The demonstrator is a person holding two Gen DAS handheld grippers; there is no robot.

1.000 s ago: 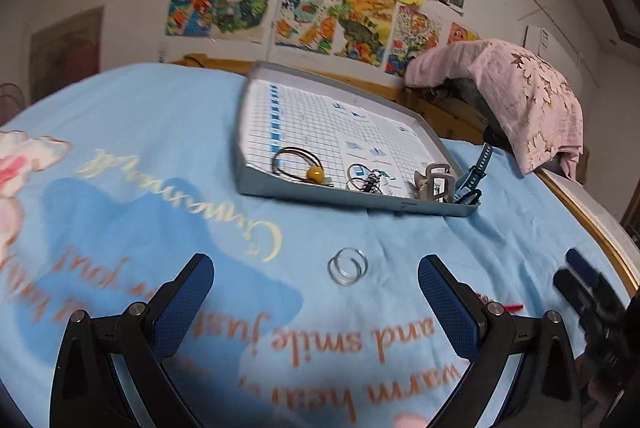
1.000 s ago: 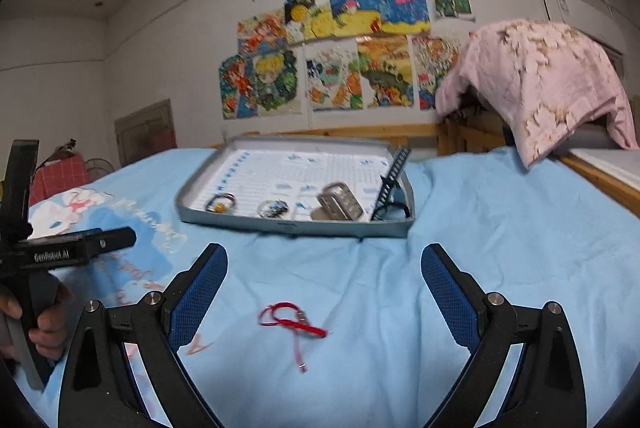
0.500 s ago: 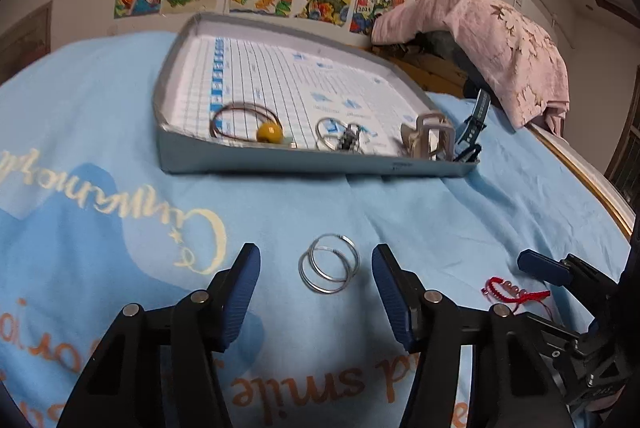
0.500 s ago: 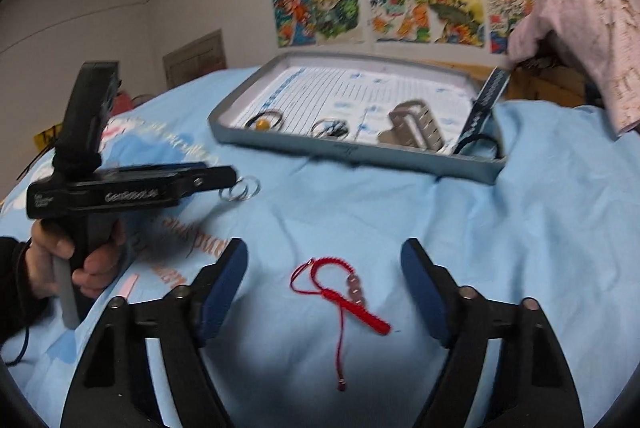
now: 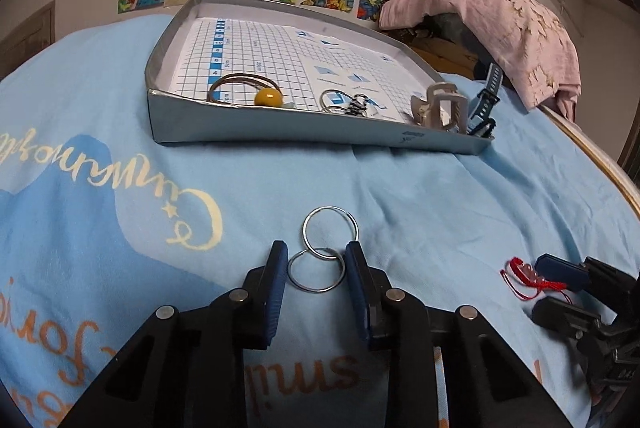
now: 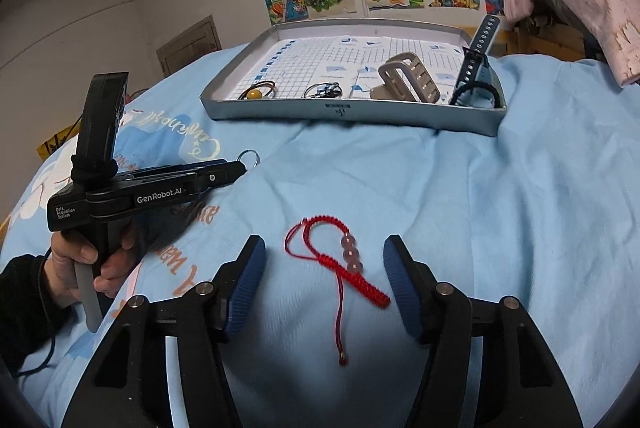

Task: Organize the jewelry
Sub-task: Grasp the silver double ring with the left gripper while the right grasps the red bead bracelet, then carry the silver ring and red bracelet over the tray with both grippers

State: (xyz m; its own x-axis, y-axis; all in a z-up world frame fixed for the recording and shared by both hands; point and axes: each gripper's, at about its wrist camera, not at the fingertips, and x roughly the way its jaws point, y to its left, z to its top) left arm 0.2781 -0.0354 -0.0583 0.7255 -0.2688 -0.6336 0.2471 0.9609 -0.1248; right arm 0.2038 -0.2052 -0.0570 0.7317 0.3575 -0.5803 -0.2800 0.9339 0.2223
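Two linked silver rings (image 5: 323,254) lie on the blue blanket. My left gripper (image 5: 316,264) is low over them, its fingers narrowed around the nearer ring, touching or nearly touching it. A red cord bracelet (image 6: 344,262) with pink beads lies between the open fingers of my right gripper (image 6: 324,264); it also shows in the left wrist view (image 5: 528,278). The grey tray (image 5: 280,125) behind holds a hair tie with a yellow bead (image 5: 256,89), a small ring charm (image 5: 348,101), a beige hair claw (image 5: 440,105) and a dark watch strap (image 5: 486,95).
The tray (image 6: 340,111) stands on the blanket beyond both grippers. The left gripper (image 6: 160,187) and the hand holding it show in the right wrist view. A pink cloth (image 5: 508,27) drapes over furniture at the back right. The wooden bed edge (image 5: 592,155) runs along the right.
Both grippers have moved down and forward onto their items. The left fingers have narrowed from wide open to just around the near ring. The right fingers have also narrowed around the red bracelet.
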